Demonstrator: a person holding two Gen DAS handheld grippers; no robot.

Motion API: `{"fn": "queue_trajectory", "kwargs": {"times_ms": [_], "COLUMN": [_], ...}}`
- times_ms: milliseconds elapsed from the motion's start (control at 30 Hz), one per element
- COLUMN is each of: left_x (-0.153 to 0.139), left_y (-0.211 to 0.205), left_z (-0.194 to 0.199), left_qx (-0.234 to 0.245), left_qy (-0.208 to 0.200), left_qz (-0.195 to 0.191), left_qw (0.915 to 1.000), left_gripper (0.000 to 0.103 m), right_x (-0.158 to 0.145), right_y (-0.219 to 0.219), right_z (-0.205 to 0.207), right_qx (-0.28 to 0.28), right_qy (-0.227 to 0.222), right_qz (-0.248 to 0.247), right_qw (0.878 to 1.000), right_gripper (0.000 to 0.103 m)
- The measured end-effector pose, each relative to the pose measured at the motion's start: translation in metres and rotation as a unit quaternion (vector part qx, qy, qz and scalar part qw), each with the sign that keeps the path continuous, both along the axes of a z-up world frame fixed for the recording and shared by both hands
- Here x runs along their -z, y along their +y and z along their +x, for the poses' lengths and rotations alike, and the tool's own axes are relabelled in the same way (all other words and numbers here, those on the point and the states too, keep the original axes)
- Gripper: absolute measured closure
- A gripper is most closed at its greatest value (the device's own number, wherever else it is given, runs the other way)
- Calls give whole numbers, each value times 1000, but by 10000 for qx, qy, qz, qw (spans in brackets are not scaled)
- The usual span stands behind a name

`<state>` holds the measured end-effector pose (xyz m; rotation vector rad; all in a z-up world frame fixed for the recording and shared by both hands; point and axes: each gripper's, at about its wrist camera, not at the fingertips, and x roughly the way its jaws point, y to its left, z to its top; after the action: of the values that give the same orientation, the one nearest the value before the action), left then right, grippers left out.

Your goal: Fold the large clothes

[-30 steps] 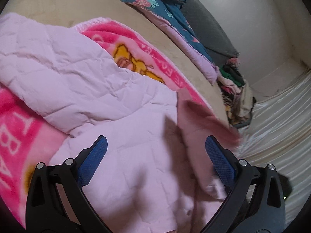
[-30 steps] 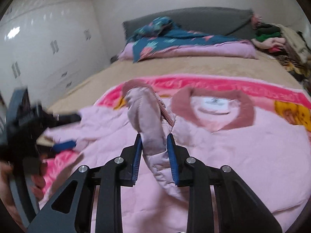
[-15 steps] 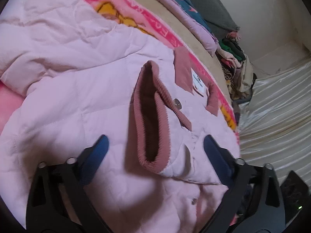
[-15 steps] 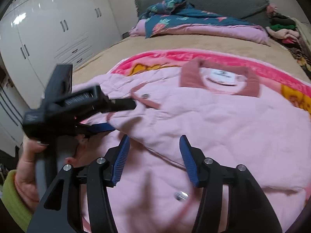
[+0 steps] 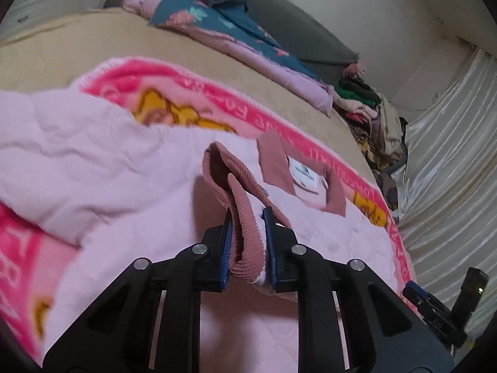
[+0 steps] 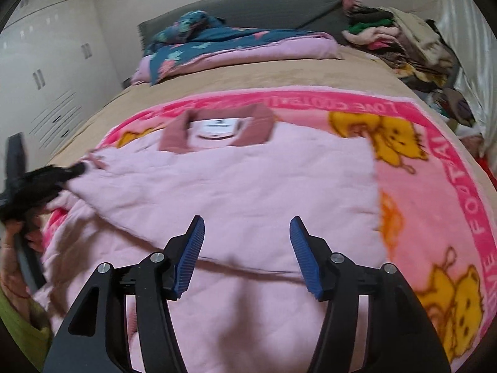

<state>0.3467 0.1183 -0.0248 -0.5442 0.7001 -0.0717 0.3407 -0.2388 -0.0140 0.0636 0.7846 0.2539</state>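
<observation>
Gripping the pink jacket's (image 6: 236, 186) ribbed cuff (image 5: 245, 217), the left hand-held gripper (image 5: 247, 242) readies a sleeve fold; the right hand-held gripper (image 6: 247, 255) hovers released above the bed (image 6: 248, 71).

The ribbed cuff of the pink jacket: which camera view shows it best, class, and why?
The left wrist view: the cuff fills the centre, pinched in the left tongs. The right wrist view shows only a blurred scrap of it at those tongs' tip.
</observation>
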Motion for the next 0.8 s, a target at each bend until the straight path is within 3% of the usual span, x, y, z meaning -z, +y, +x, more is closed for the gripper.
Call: {"fn": "queue_trajectory", "kwargs": {"times_ms": [267, 533, 700, 767, 800], "left_x": [39, 52, 54, 53, 51], "left_y": [9, 2, -7, -9, -9], "left_z": [8, 9, 8, 6, 3], "left_qx": [-113, -2, 54, 57, 46], "left_qy": [724, 915, 973, 987, 1000], "left_qz": [370, 601, 919, 974, 975], "left_qw": [9966, 9940, 9910, 9903, 9902], "left_gripper": [91, 86, 82, 78, 69], "right_x": [28, 62, 67, 64, 59], "right_y": [-23, -40, -40, -38, -38], "right_z": [28, 46, 46, 44, 40], "right_qx": [539, 919, 1007, 996, 1003], "right_qy": [351, 843, 847, 818, 798], "right_qz": [144, 152, 88, 35, 82], "right_qw": [9978, 9921, 9913, 9917, 9917], "right_gripper": [46, 44, 44, 41, 39]}}
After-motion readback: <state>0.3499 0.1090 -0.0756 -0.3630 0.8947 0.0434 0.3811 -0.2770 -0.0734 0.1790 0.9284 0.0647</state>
